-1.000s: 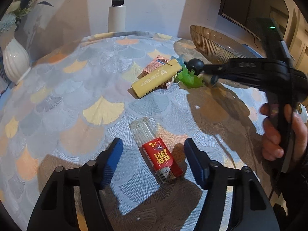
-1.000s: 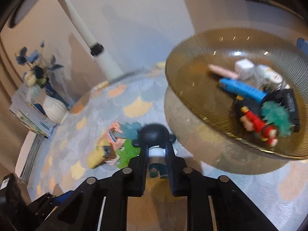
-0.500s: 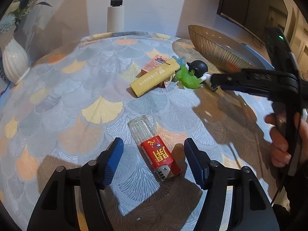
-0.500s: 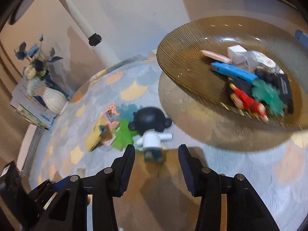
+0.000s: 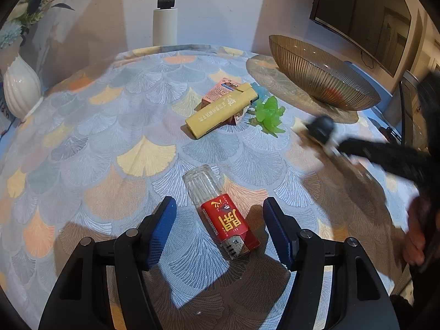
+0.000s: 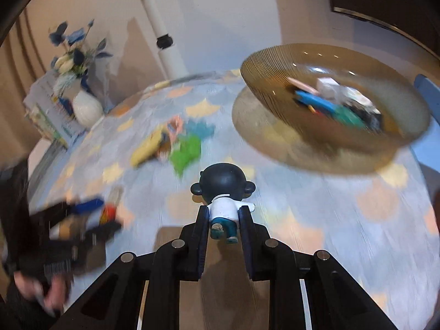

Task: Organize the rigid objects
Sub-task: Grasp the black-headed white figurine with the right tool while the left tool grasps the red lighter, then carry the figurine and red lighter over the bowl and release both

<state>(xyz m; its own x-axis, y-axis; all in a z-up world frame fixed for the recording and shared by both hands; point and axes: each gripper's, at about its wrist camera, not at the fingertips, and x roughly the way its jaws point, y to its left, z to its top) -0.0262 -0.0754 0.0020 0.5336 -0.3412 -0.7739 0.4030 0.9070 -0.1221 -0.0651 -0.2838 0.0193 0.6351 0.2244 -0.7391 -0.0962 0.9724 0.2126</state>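
My right gripper (image 6: pixel 223 214) is shut on a small figurine (image 6: pixel 223 192) with a black round head, white shirt and teal legs, held above the table; it shows blurred in the left wrist view (image 5: pixel 320 129). My left gripper (image 5: pixel 218 220) is open, its blue pads on either side of a red lighter (image 5: pixel 220 214) with a clear end, lying on the cloth. A yellow lighter (image 5: pixel 220 112), a pink box (image 5: pixel 218 93) and a green toy (image 5: pixel 269 117) lie together farther back. A ribbed brown glass bowl (image 6: pixel 275 88) holds several small items.
A white vase (image 5: pixel 20 88) with blue flowers stands at the table's left edge. A white pole (image 5: pixel 165 19) rises behind the table. A dark screen (image 5: pixel 357 8) hangs at the right. The bowl also shows in the left wrist view (image 5: pixel 316 71).
My right gripper has shut on the figurine again and pulled it back from the green toy, toward the near right. The left gripper has stayed around the red lighter.
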